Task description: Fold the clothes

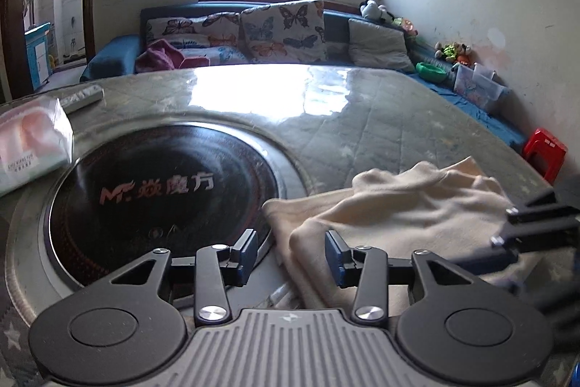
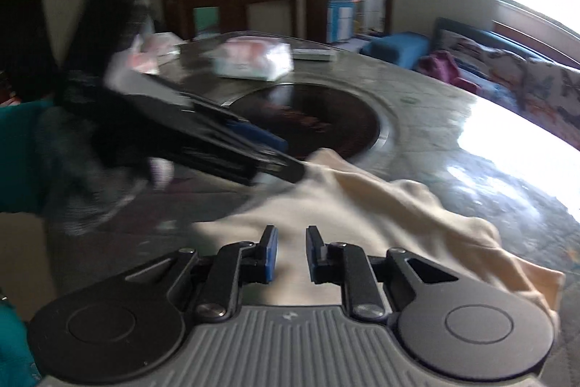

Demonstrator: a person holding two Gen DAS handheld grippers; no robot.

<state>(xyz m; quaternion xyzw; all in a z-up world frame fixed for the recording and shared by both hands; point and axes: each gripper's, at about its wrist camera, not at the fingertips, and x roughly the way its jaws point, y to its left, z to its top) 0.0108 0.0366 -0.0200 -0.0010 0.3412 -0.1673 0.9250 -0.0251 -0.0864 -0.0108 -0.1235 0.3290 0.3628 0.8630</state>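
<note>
Left claw (image 1: pixel 290 256) and right claw (image 2: pixel 291 254) both stand released above the cream garment (image 1: pixel 406 205), seemingly positioned to gather its edges on the desk (image 1: pixel 362 118).

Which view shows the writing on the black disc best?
The left wrist view: there the disc faces the camera and its red lettering is sharp. In the right wrist view the disc lies farther off, blurred and partly hidden by the left gripper.
</note>
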